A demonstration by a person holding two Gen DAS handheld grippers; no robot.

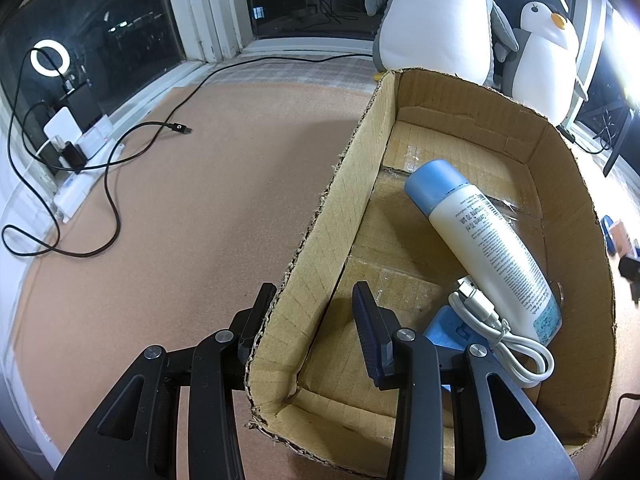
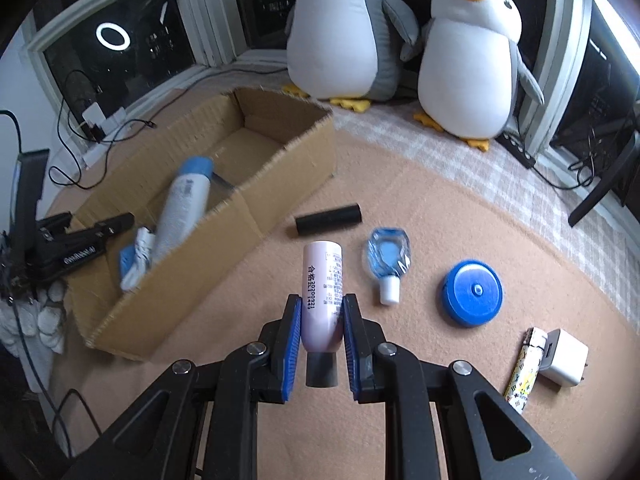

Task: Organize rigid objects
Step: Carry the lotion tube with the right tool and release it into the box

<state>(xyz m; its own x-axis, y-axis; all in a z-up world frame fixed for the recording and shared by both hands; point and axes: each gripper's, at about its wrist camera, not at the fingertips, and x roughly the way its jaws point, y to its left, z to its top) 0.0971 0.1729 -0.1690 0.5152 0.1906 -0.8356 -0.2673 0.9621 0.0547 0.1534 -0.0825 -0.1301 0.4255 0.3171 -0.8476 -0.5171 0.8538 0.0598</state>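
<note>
My right gripper (image 2: 319,312) is shut on a pale pink tube (image 2: 322,292) with a dark cap, held above the tan mat. An open cardboard box (image 2: 276,196) lies to its left. It holds a white spray bottle with a blue cap (image 1: 486,240), a coiled white cable (image 1: 500,328) and a blue object (image 1: 444,330). My left gripper (image 1: 316,300) is open, its fingers straddling the box's left wall (image 1: 320,256), one inside and one outside. It also shows in the right wrist view (image 2: 100,228).
On the mat right of the box lie a black cylinder (image 2: 328,219), a small clear blue bottle (image 2: 387,258), a blue round lid (image 2: 472,292), a patterned lighter (image 2: 522,380) and a white charger (image 2: 564,358). Two plush penguins (image 2: 468,64) stand at the back. Black cables (image 1: 112,184) lie left.
</note>
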